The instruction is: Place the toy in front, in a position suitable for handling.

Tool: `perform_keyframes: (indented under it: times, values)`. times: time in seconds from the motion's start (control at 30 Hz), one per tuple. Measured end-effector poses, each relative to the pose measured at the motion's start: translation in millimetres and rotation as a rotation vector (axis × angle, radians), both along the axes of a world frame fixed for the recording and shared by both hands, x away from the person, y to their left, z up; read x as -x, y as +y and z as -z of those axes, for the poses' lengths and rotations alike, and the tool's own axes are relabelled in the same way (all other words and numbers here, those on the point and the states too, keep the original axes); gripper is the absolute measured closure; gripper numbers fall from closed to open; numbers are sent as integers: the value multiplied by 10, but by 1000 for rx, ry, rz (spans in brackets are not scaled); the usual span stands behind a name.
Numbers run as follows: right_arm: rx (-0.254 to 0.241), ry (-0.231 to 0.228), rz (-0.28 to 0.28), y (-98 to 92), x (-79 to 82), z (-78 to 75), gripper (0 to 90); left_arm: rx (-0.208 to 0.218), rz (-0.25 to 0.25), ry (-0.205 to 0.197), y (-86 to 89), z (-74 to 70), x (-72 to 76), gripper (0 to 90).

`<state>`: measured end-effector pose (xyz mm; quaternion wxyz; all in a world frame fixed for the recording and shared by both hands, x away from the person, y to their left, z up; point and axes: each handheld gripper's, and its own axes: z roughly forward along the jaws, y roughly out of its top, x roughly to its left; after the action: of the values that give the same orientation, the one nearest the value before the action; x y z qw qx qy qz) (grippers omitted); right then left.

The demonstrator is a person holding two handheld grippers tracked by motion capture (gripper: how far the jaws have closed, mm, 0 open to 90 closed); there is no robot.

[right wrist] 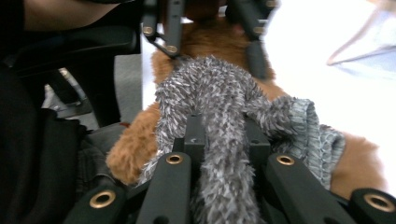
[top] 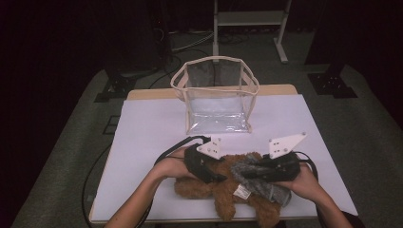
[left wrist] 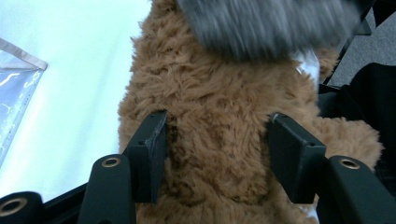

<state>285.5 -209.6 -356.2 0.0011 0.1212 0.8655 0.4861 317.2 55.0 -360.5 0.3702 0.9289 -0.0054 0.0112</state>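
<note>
A brown plush bear (top: pixel 223 194) lies on the white table (top: pixel 152 133) near its front edge. My left gripper (top: pixel 216 176) points down onto it. In the left gripper view the two pads (left wrist: pixel 149 154) stand apart with the bear's fur (left wrist: pixel 219 116) between them, so the left gripper (left wrist: pixel 219 154) is open. My right gripper (top: pixel 247 173) is shut on a grey fuzzy garment (top: pixel 259 183) draped over the bear. In the right gripper view a strand of the grey garment (right wrist: pixel 210 93) runs between that gripper's (right wrist: pixel 223 135) jaws, with the bear (right wrist: pixel 130 158) under it.
A clear plastic bag (top: pixel 216 95) with beige trim stands open-topped at the back middle of the table. A white label (top: pixel 242 191) shows on the bear. The table's front edge runs just behind the bear, and a person's dark clothing (right wrist: pixel 37 163) is close by.
</note>
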Motion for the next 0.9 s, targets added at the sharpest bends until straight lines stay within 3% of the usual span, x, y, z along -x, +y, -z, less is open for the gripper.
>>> perform_keyframes:
  times: [0.2, 0.3, 0.47, 0.57, 0.7, 0.8, 0.9]
  values:
    - [-45, 14, 73, -293, 5, 41, 765, -12, 14, -10, 6, -24, 36, 410]
    - [-55, 24, 77, -305, 38, 97, 765, -36, 17, -23, -41, -58, 31, 378]
    - [-52, 41, 47, -241, 68, 150, 768, -26, 16, -31, -141, -125, -3, 284]
    - [-51, 33, 40, -238, 94, 143, 767, -40, 31, -9, -199, -88, -27, 285]
    - [-59, 22, 71, -384, 85, 93, 766, -19, 29, 28, -158, -29, -38, 337]
    - [-69, 35, 107, -494, 52, 114, 766, -22, 37, 23, -132, -28, -6, 341]
    - [-68, 49, 105, -467, 55, 156, 766, -44, 45, 12, -146, -46, 17, 338]
